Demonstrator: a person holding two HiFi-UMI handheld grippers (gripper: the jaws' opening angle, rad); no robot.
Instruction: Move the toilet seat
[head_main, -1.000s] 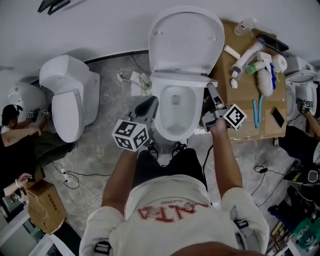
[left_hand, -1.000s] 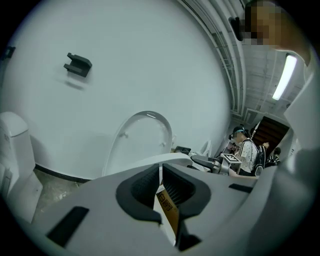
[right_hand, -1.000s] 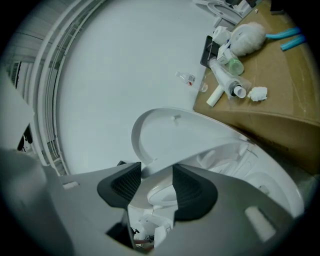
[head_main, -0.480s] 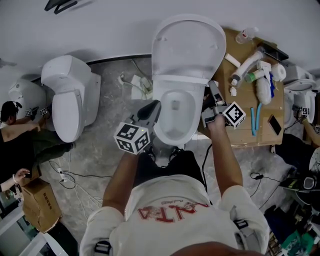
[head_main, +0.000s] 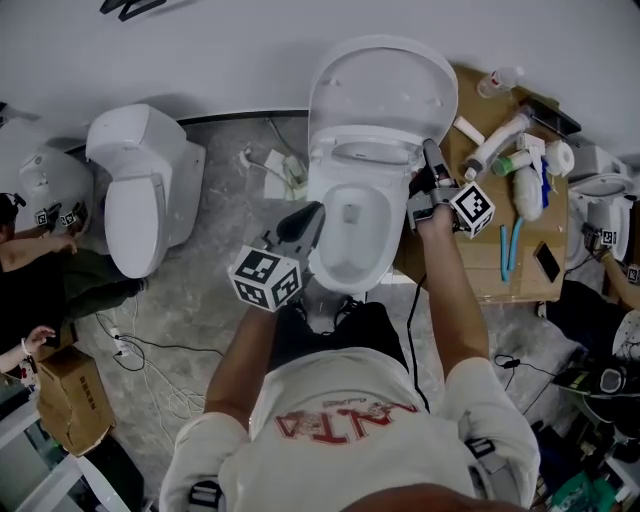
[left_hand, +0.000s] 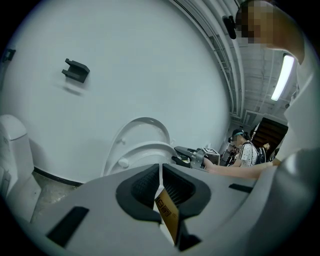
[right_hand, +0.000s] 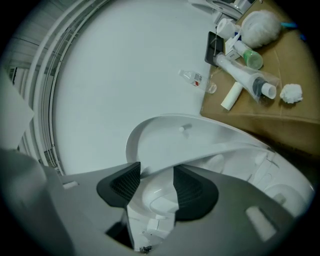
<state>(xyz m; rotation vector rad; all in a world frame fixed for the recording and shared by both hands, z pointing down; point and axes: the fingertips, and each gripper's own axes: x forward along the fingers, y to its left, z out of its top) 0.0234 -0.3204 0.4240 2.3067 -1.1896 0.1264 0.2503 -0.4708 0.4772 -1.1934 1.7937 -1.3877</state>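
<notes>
A white toilet stands in the middle of the head view, its lid (head_main: 385, 90) upright against the wall. The seat ring (head_main: 365, 152) is tilted up off the bowl (head_main: 345, 235). My right gripper (head_main: 428, 180) is at the seat's right edge and is shut on it. In the right gripper view the white seat rim (right_hand: 157, 192) fills the gap between the black pads (right_hand: 192, 192). My left gripper (head_main: 300, 225) hangs by the bowl's left front, touching nothing. Its jaws are shut (left_hand: 160, 175), with only a small tan tag showing in the slit.
A second toilet (head_main: 145, 195) stands to the left. On the right, a cardboard-covered surface (head_main: 480, 250) carries bottles, tubes and a brush (head_main: 520, 150). Cables (head_main: 150, 350) trail over the floor, near a cardboard box (head_main: 70, 400). A person (head_main: 40, 260) crouches at the left edge.
The seat ring has lifted off the bowl and tilted toward the lid. My right gripper has moved up and away with it. The left gripper has barely moved.
</notes>
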